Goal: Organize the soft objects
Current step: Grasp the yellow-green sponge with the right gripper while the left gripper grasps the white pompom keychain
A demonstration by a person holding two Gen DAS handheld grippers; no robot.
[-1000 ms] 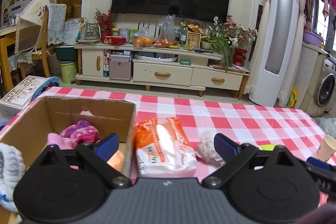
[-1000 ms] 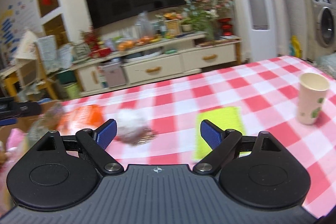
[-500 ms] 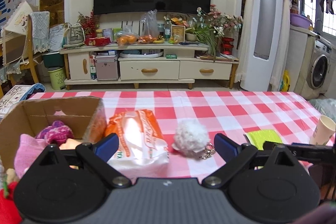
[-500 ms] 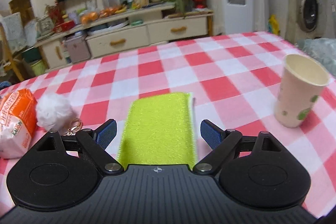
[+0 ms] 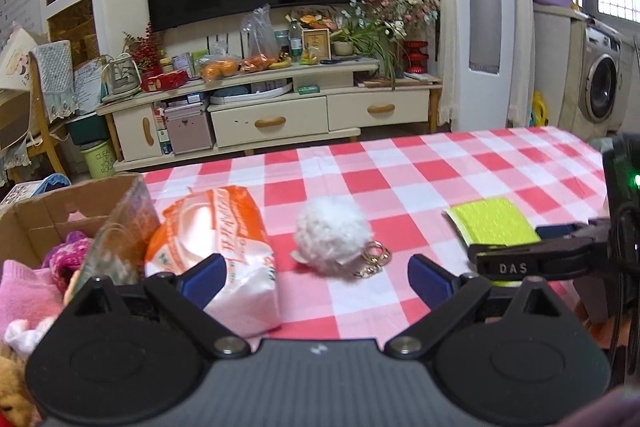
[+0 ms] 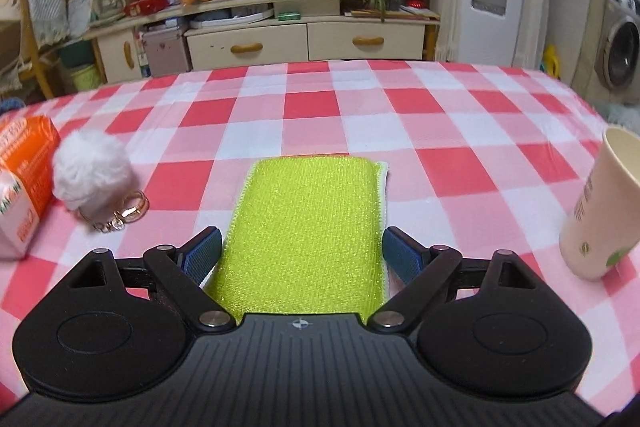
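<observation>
Now the right gripper (image 6: 301,253) is spreading its fingers wide around the yellow-green sponge cloth (image 6: 308,227) lying on the checked table (image 6: 460,163). Farther left, the left gripper (image 5: 316,277), also wide apart, is facing the white pompom (image 5: 331,241) and tissue pack (image 5: 218,243) beside the cardboard box (image 5: 36,211); a paper cup (image 6: 600,211) is standing near the right edge.

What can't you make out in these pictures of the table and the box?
- Cardboard box, left wrist view: contents cut off by the frame edge and hidden by the left hand-held gripper.
- Yellow-green sponge cloth, right wrist view: near end hidden under the right hand-held gripper.
- Paper cup: cut off at the right edge.
- Orange tissue pack: print too blurred to read.
</observation>
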